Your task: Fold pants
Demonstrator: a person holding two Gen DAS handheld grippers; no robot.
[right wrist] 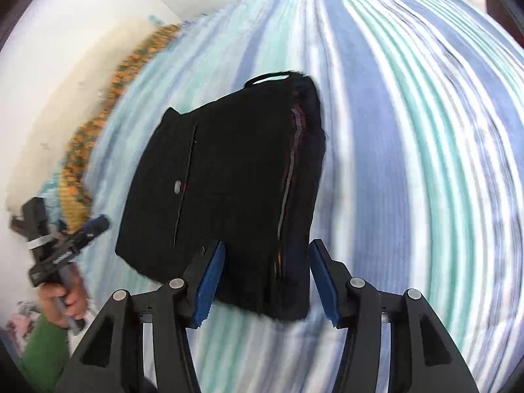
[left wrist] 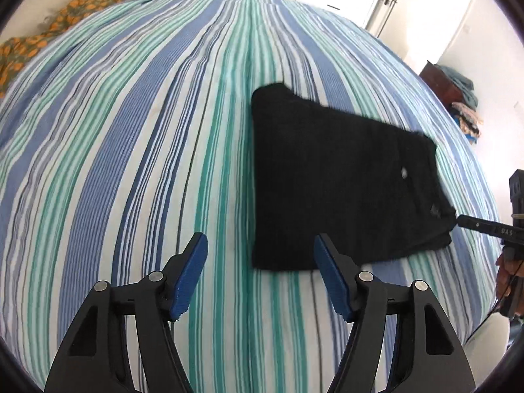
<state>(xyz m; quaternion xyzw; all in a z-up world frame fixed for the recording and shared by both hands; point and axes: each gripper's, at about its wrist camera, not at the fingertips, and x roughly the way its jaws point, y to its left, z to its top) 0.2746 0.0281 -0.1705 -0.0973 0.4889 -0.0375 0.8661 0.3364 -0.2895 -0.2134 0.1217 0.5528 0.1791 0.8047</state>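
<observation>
Pants [left wrist: 340, 180] lay folded compact on striped bed [left wrist: 131, 131], prob. done; your left gripper [left wrist: 260, 276] & right gripper [right wrist: 265, 281] both gaped, empty.

A bed [left wrist: 131, 131] fills most of the room, covered in a sheet striped blue, teal and white. An orange-patterned cloth [left wrist: 49, 26] lies bunched along its far left edge against a white wall [right wrist: 65, 49]. Bright daylight washes a white door [left wrist: 425, 6] at the far right, where a dark wooden cabinet [left wrist: 442, 82] carries piled fabrics [left wrist: 465, 111].
</observation>
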